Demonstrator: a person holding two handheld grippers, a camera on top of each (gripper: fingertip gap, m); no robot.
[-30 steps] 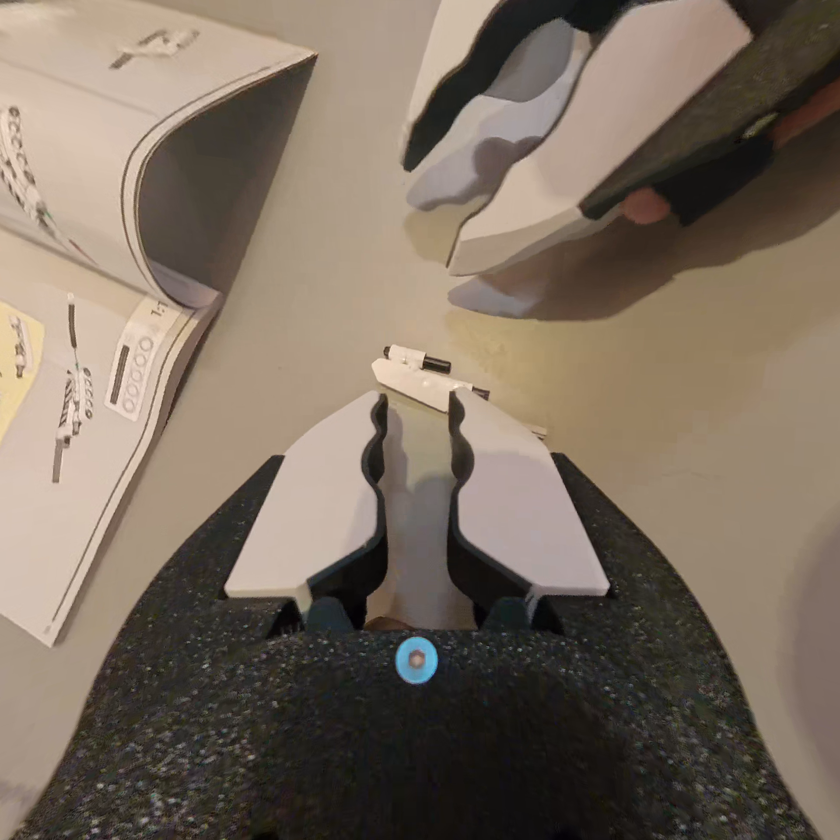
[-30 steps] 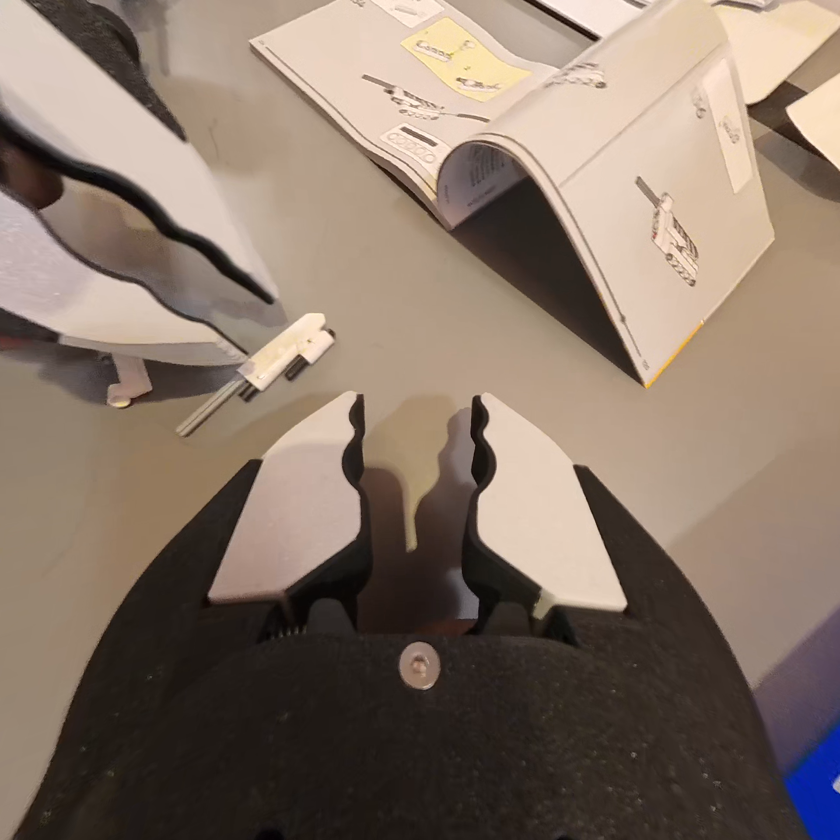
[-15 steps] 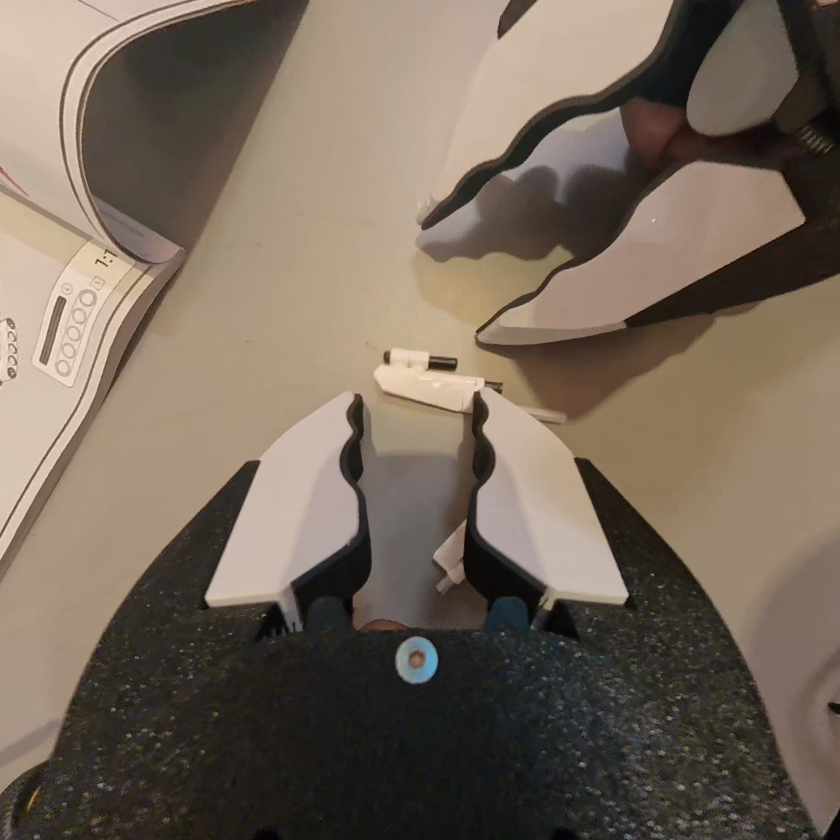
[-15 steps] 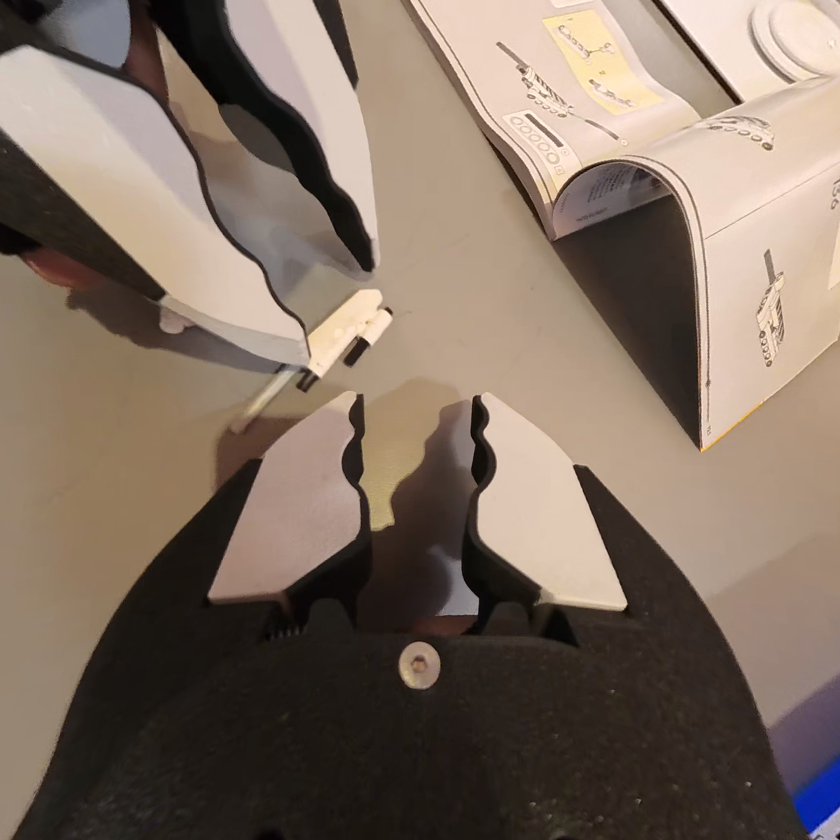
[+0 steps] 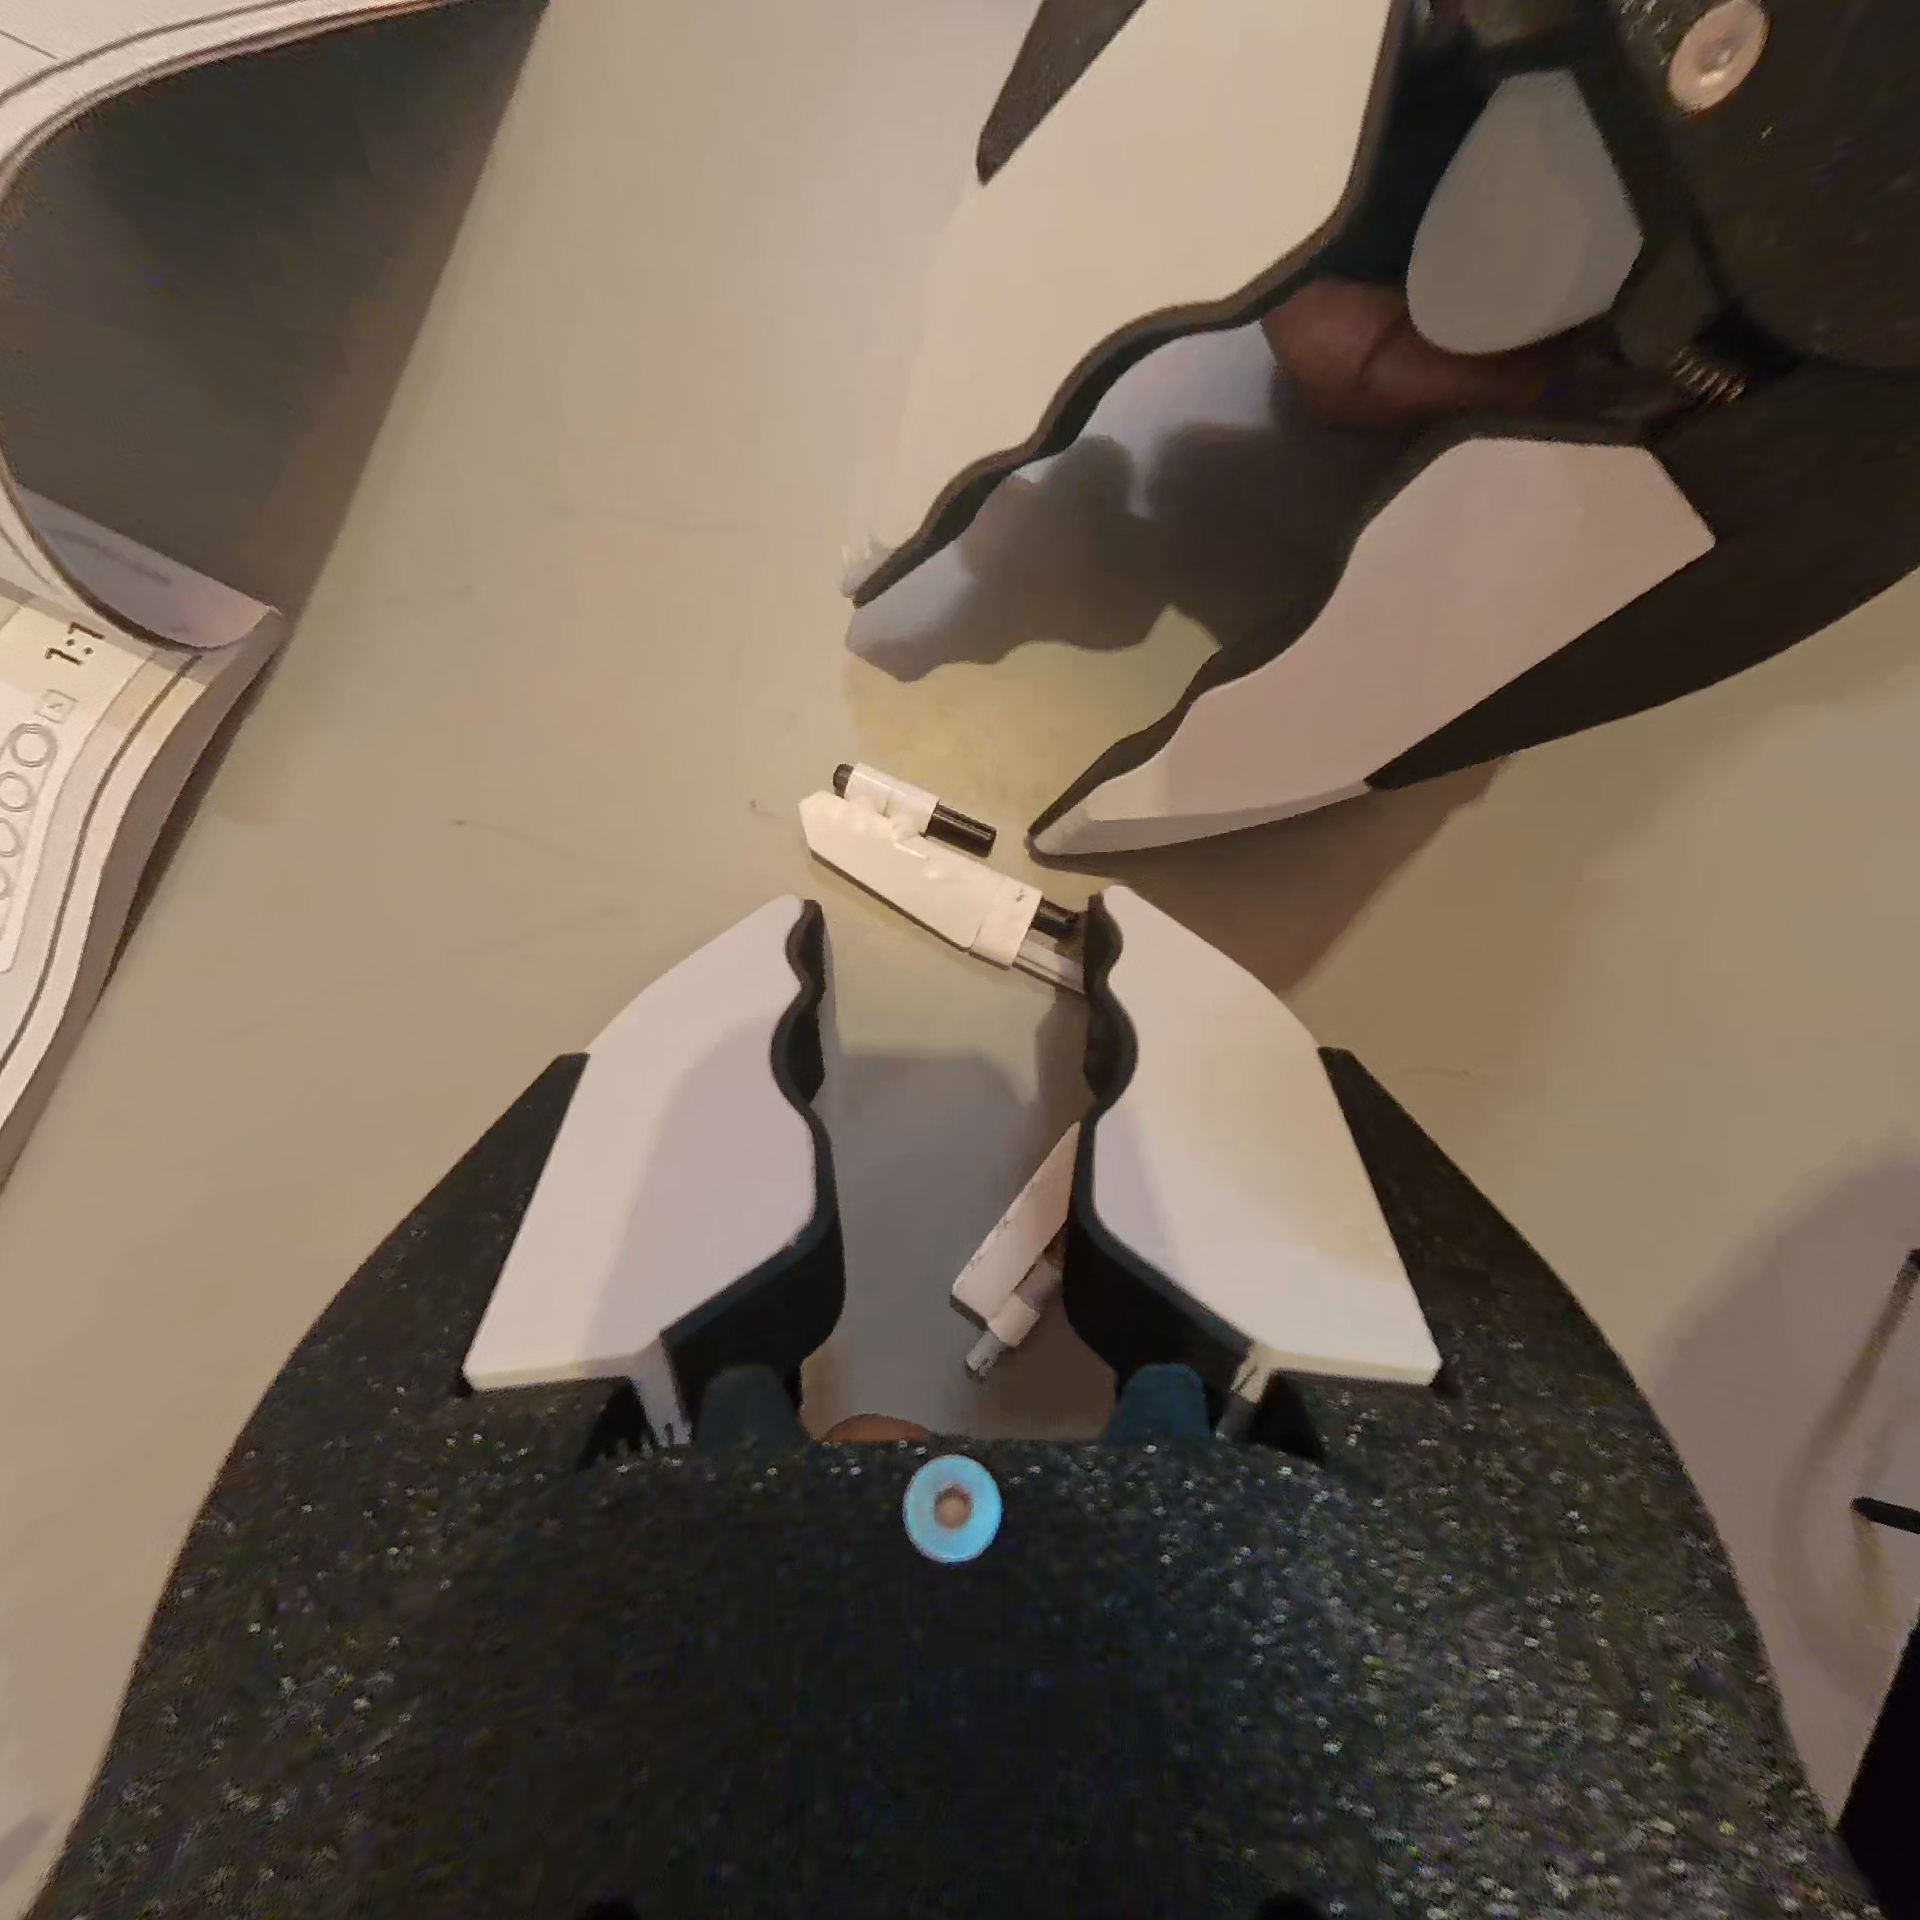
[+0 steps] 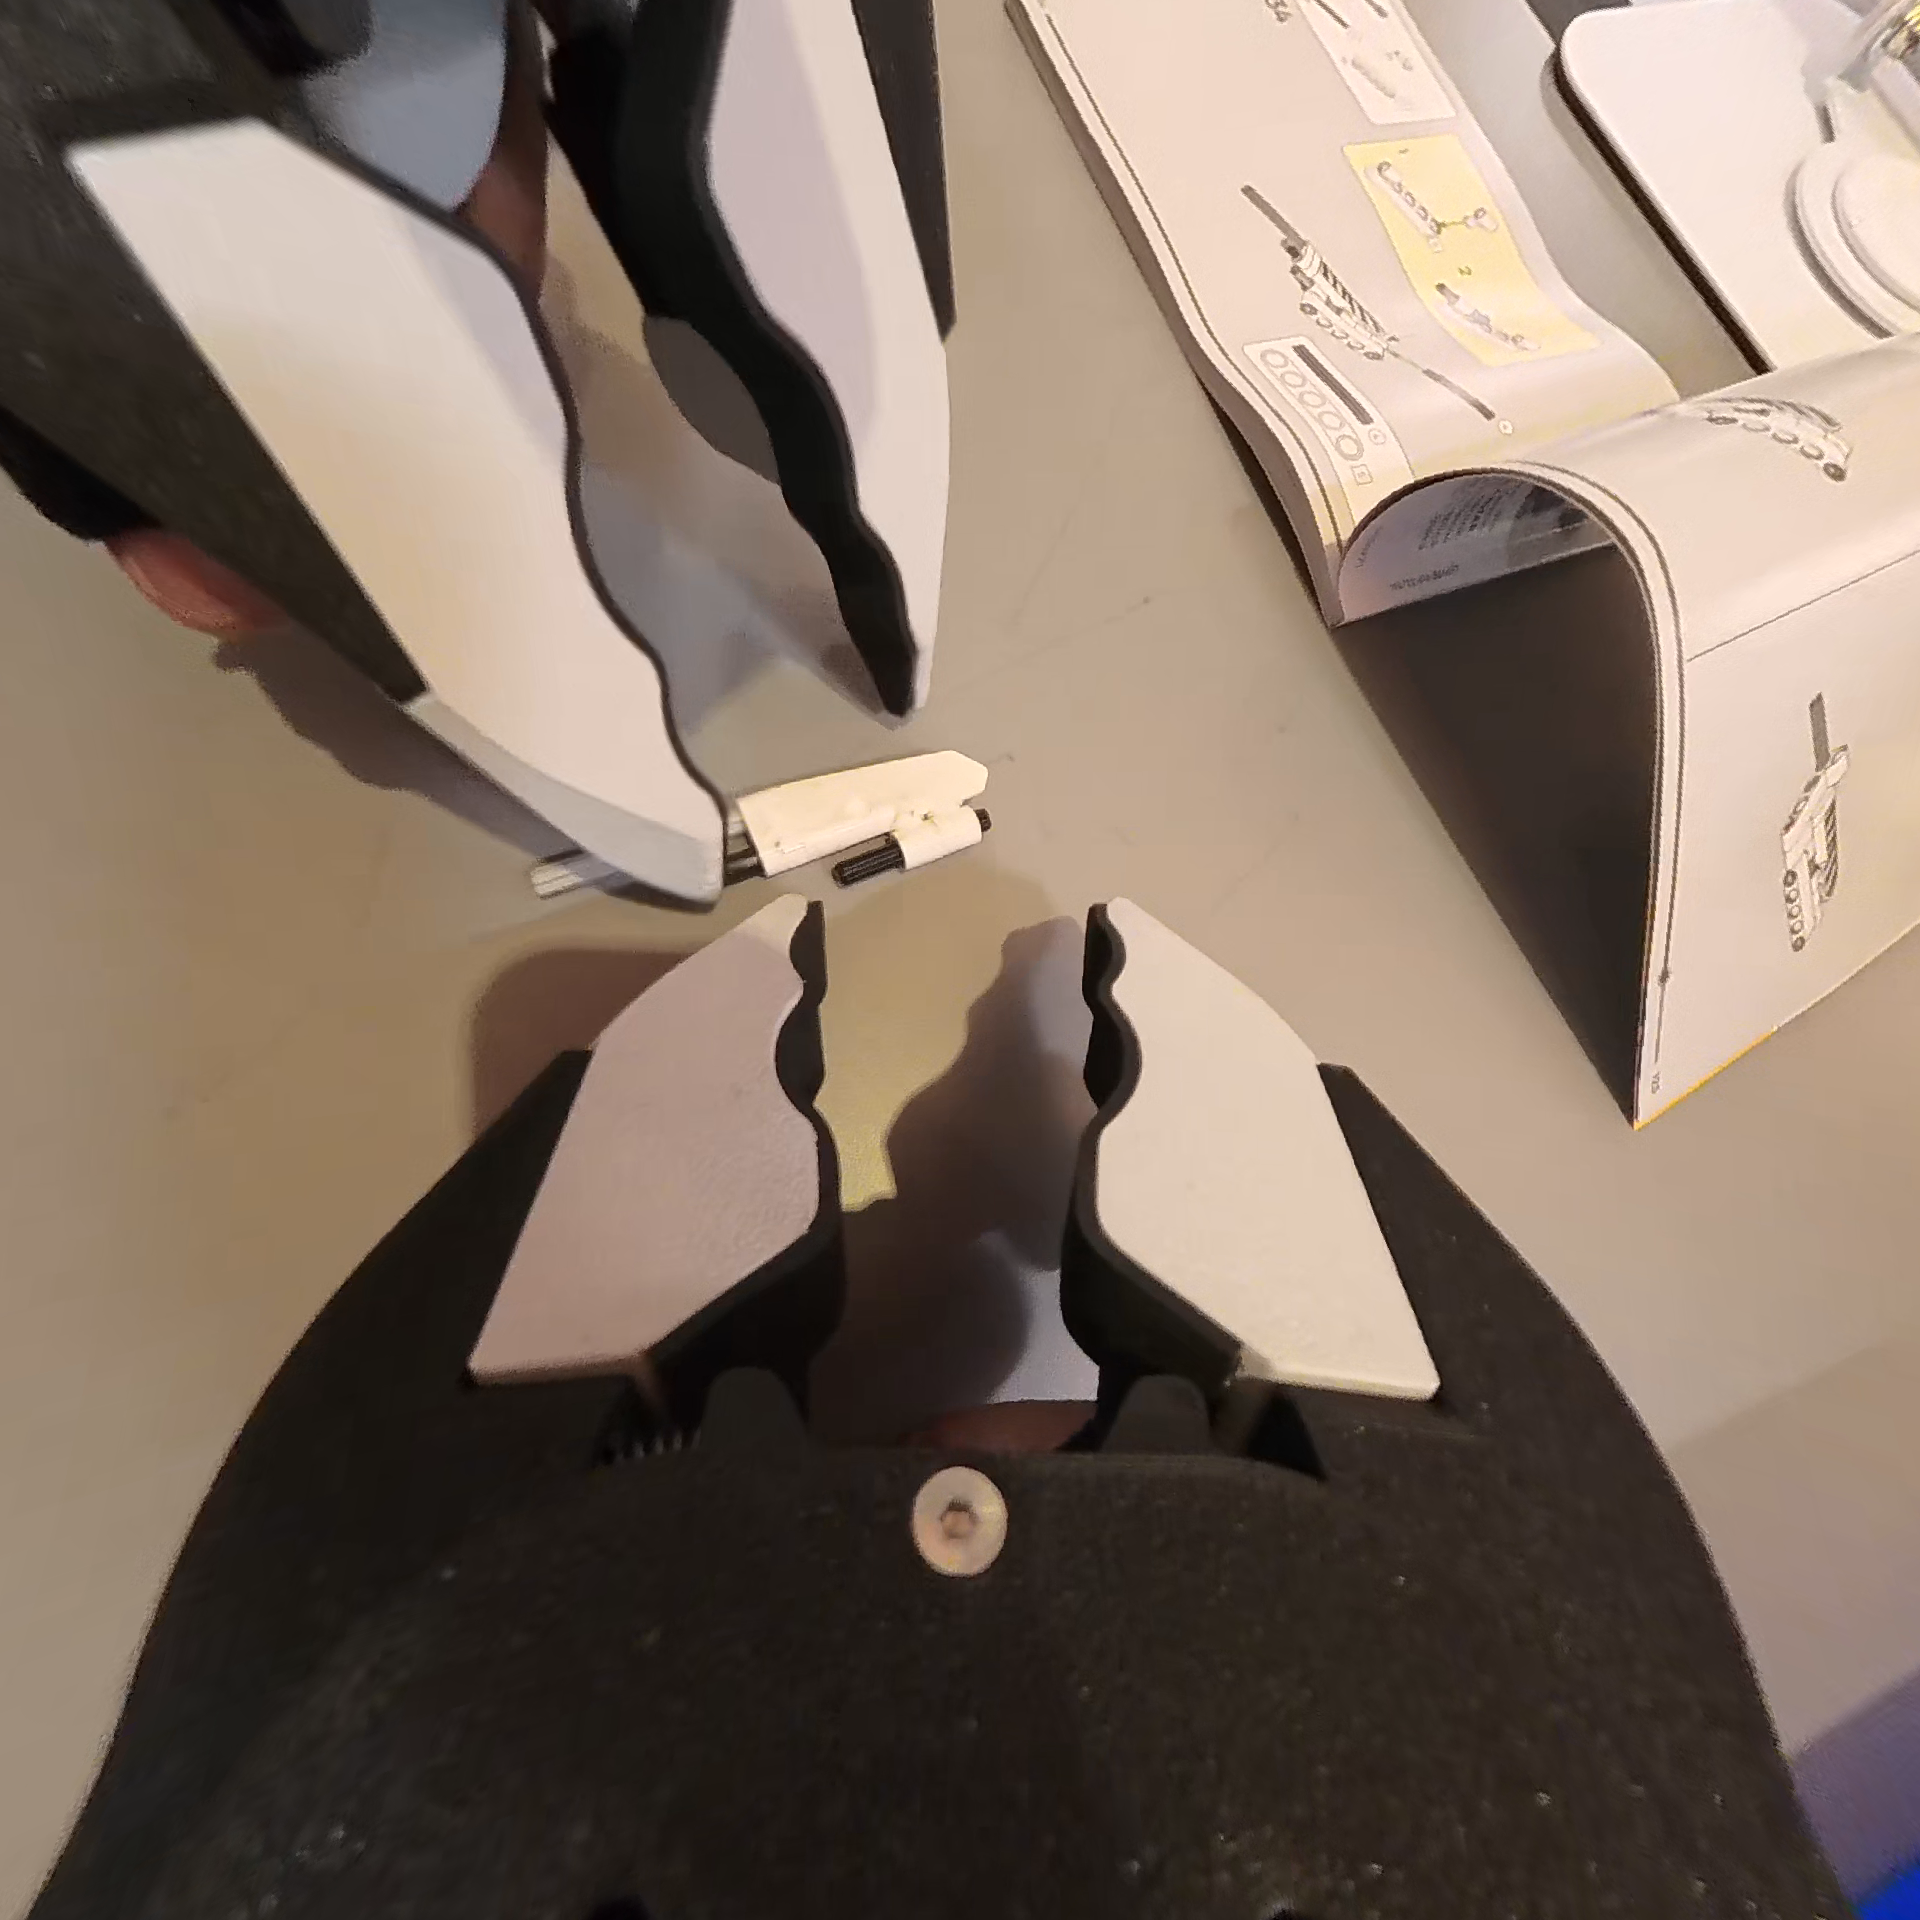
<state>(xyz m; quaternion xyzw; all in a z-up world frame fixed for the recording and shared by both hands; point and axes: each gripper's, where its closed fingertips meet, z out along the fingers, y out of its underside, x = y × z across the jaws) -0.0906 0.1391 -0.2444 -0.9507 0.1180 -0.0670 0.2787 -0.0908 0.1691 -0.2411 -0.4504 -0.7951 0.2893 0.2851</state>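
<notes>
Since a second ago we see the left tool point(image 5: 951, 914) spread from narrow to wide like the right tool point(image 6: 954, 914), both bare beside the white part point(image 5: 914, 868), whose grey rod hides behind the left finger point(image 6: 623, 790).

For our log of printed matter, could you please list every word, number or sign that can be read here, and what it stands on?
On the booklet: drawings, step marks and figures; I do not copy writing out.
On the curled page: fine print, too small to read.
On the white part, left tool and right tool: no writing.
</notes>
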